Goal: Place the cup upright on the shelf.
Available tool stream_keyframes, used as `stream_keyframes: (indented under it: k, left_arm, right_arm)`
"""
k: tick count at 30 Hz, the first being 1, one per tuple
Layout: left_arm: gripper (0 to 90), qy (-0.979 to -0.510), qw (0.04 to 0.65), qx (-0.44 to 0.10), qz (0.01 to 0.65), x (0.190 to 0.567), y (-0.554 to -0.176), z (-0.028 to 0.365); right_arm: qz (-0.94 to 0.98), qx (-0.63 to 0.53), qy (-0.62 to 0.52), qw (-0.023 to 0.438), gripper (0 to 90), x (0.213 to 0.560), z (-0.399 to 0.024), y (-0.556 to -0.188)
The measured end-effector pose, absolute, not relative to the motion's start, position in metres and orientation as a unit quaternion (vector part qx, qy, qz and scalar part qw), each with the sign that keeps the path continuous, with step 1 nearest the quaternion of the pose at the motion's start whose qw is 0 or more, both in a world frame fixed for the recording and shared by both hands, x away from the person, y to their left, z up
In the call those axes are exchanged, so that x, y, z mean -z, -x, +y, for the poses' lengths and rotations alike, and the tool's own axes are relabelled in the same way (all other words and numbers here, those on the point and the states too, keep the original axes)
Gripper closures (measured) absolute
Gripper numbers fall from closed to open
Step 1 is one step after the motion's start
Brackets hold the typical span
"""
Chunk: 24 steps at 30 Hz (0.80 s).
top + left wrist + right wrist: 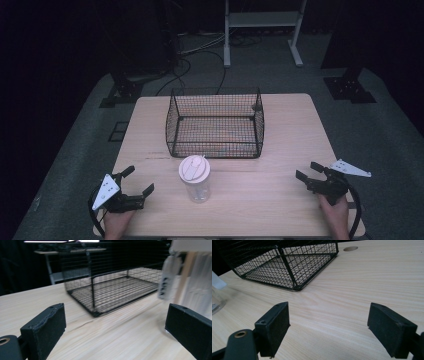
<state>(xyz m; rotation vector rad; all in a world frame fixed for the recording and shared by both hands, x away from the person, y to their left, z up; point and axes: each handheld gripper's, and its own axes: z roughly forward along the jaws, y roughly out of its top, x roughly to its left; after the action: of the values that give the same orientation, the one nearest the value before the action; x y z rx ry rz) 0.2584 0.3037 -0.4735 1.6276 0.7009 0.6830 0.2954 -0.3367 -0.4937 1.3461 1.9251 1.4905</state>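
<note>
A clear plastic jar with a white lid stands upright near the table's front, just in front of a black wire basket. My left gripper rests at the front left corner, open, nothing between its jaws; the jar shows blurred at the right edge of the left gripper view, beyond the right jaw. My right gripper sits at the front right, open and empty, aimed toward the basket. A sliver of the jar appears at the left edge of the right gripper view.
The light wooden table has bare surface on both sides of the jar and basket. The basket looks empty. A cable hole lies in the tabletop behind the basket. Dark stands and a white frame are on the floor beyond.
</note>
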Motion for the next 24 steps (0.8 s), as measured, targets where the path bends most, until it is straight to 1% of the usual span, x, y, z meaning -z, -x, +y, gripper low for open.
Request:
stream_keyframes:
  k: [8,15,24]
  left_arm:
    - [2.2,-0.714,0.589,-0.27,0.266,0.464,-0.255,0.293]
    - [2.2,-0.732,0.601,-0.231,0.223,0.451,-0.255,0.276]
    - [2.0,-0.769,0.585,-0.195,0.171,0.434,-0.26,0.254]
  right_arm:
    - [0.683,-0.525,-0.476,0.178,16.8,0.494,-0.336,-0.295]
    - [0.684,-0.524,-0.475,0.179,16.7,0.494,-0.335,-0.295]
    - [0.685,-0.523,-0.475,0.18,16.8,0.494,-0.335,-0.295]
